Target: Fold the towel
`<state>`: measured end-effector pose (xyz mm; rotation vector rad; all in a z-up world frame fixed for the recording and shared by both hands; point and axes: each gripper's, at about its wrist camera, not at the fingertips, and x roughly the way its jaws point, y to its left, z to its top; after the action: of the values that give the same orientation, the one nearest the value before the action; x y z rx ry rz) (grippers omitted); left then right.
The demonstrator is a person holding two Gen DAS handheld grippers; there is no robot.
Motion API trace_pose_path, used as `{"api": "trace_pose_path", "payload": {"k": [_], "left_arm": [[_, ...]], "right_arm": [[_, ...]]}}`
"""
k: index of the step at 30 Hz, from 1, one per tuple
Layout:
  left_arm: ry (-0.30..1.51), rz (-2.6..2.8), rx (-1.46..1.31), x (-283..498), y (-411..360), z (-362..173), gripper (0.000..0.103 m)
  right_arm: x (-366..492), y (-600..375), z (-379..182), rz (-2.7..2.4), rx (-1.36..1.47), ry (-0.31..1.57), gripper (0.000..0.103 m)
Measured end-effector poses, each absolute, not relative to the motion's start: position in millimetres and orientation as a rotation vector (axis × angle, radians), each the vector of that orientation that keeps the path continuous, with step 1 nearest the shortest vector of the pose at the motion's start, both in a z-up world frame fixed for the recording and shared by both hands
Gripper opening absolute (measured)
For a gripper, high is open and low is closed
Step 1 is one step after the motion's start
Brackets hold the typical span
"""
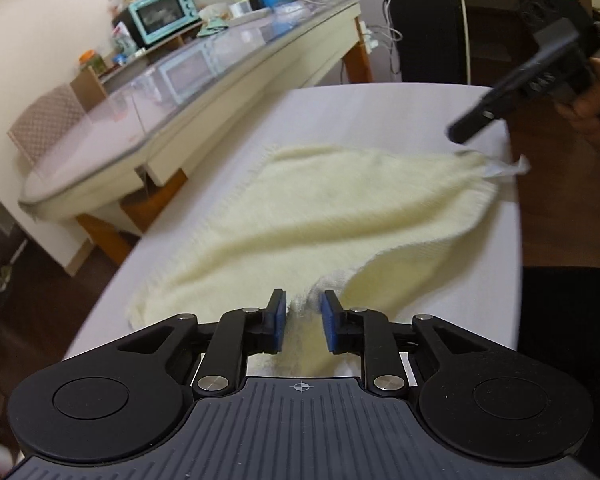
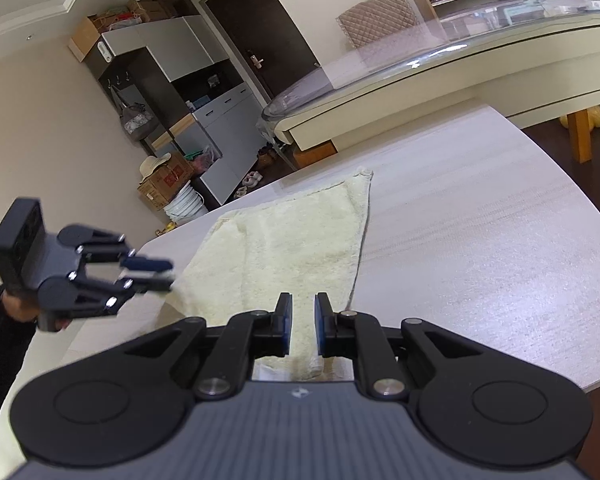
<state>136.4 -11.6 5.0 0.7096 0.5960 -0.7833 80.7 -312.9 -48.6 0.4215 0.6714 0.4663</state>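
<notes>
Centrally, cream towel (image 2: 284, 240) lies rumpled on pale counter (image 2: 480, 248), near edge. Soft, light, floppy; likely sags unless pinched at corners or hem. Left gripper (image 1: 303, 320) jaws apart, raised towel corner between blue pads, not pressed. Right gripper (image 2: 302, 330) jaws nearly together above towel's near edge, clamping nothing.

Counted items on and around the work surface

One towel (image 1: 300, 216), two grippers (image 1: 304, 316) (image 2: 302, 320), two tables (image 1: 380, 112) (image 2: 440, 76) and one toaster oven (image 1: 160, 14) are counted.
</notes>
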Motion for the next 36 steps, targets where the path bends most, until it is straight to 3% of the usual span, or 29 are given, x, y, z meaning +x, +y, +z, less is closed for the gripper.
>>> {"api": "trace_pose_path", "payload": {"k": [4,12,27,28,29,32,36], "left_arm": [[0.594,-0.739,0.692,138.1,-0.6,6.1,0.043],[0.583,-0.720,0.756,122.0,16.3,3.6,0.043],[0.686,-0.937,0.690,201.7,-5.1,-19.5,0.043],[0.704,-0.950,0.665,205.7,-4.1,-19.6,0.040],[0.719,-0.960,0.646,208.1,-3.3,-19.4,0.026],[0.734,-0.984,0.622,206.9,-0.5,-16.1,0.006],[0.701,-1.008,0.622,183.8,11.0,-3.7,0.005]], "right_arm": [[83.3,-309.3,-50.1,0.468,0.412,0.672,0.014],[79.9,-309.9,-51.4,0.466,0.408,0.659,0.016],[71.7,-324.1,-49.4,0.432,0.420,0.656,0.018],[71.5,-325.4,-49.2,0.429,0.420,0.655,0.018],[71.9,-327.4,-49.0,0.424,0.422,0.655,0.020],[69.7,-331.0,-49.3,0.421,0.429,0.658,0.028],[58.4,-331.9,-48.9,0.451,0.408,0.665,0.036]]}}
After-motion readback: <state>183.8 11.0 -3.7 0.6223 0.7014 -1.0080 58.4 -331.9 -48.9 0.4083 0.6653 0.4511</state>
